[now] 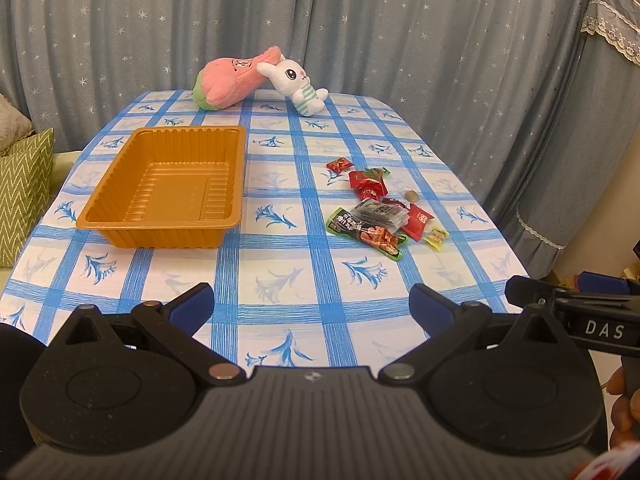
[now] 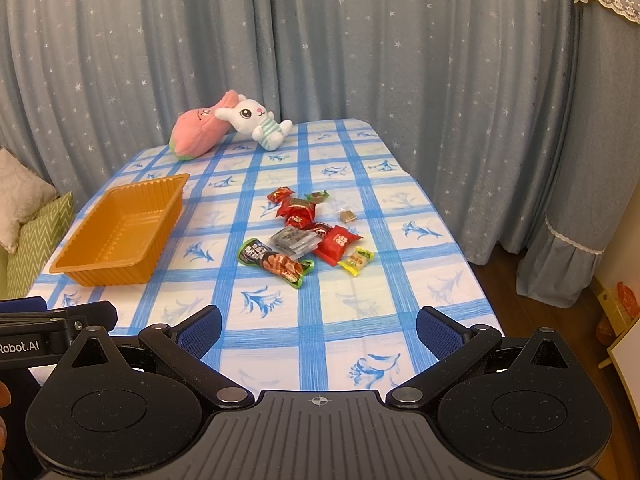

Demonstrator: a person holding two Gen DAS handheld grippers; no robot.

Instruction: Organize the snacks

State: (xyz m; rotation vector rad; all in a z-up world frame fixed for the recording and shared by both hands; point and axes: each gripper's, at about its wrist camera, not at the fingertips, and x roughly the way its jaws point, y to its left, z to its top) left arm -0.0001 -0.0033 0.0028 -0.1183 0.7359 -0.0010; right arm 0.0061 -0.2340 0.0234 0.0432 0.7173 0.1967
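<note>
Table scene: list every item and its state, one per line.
Orange tray: empty, upright.
Snack pile: loose on the tablecloth, outside the tray.
Plush rabbit: leaning on the pink plush.
Left gripper: open, empty.
Right gripper: open, empty.

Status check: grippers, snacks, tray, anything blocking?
Left gripper and right gripper open, empty, above near table edge. Snacks loose on cloth; orange tray empty. Path clear.

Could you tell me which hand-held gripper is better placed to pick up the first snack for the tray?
The right hand-held gripper, probably. It is open and the snack pile lies almost straight ahead of it. From the left hand-held gripper, also open, the snacks sit off to the right and the orange tray is nearer.
</note>
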